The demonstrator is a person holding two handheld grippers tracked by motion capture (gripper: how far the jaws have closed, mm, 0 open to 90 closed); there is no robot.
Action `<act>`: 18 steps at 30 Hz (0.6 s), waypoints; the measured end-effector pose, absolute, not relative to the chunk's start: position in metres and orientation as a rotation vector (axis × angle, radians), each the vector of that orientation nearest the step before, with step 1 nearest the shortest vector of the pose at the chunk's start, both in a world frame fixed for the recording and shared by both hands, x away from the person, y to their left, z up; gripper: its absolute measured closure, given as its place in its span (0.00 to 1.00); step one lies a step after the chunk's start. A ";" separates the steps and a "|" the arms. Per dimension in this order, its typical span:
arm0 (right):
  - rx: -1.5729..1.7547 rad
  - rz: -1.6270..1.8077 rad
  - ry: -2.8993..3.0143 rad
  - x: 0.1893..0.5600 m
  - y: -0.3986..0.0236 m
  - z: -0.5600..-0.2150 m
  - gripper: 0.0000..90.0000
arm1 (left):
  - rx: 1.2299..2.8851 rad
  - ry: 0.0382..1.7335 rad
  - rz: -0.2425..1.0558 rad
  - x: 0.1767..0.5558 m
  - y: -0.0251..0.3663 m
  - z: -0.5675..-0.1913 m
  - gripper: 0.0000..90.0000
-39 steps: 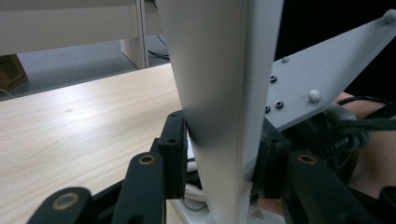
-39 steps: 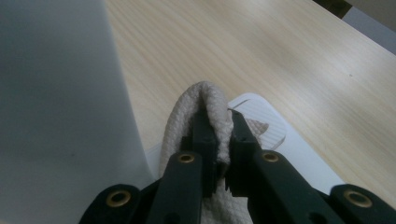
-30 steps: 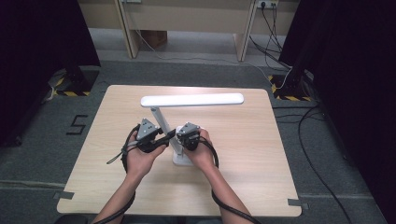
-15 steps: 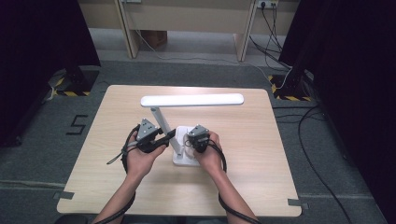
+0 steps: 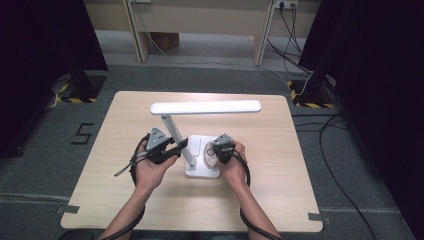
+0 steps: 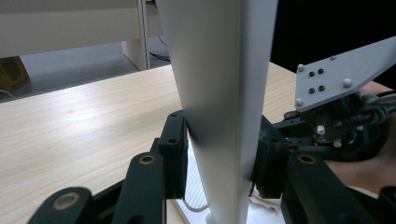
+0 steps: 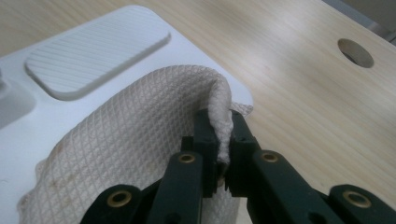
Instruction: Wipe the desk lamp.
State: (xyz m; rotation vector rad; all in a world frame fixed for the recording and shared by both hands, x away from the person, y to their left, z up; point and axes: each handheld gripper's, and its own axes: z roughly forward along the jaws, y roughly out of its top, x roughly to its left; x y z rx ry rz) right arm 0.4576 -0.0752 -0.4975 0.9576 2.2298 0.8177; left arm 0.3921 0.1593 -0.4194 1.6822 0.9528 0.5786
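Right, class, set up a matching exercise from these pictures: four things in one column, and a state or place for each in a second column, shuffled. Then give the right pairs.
Things:
1. left tool
2. right tool
3. lamp head
4. lamp base

States or places:
A. lies flat on the table
B. pinches a white cloth
C. long bar stretched level above the table
D. clamps the lamp's post

Pairs: 1-D, 2-B, 3-C, 4-A
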 end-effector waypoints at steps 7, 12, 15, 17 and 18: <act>0.992 0.799 2.186 0.465 -0.080 -0.487 0.96 | 1.679 0.954 0.579 0.392 0.159 -0.420 0.69; 0.953 0.860 2.195 0.474 -0.060 -0.474 0.95 | 1.678 0.955 0.579 0.391 0.159 -0.420 0.69; 0.951 0.903 2.222 0.477 -0.040 -0.472 0.95 | 1.679 0.955 0.576 0.391 0.160 -0.420 0.69; 0.910 0.917 2.250 0.480 -0.029 -0.472 0.95 | 1.679 0.954 0.574 0.391 0.160 -0.420 0.69; 0.892 0.918 2.261 0.482 -0.024 -0.473 0.95 | 1.679 0.954 0.574 0.391 0.160 -0.420 0.69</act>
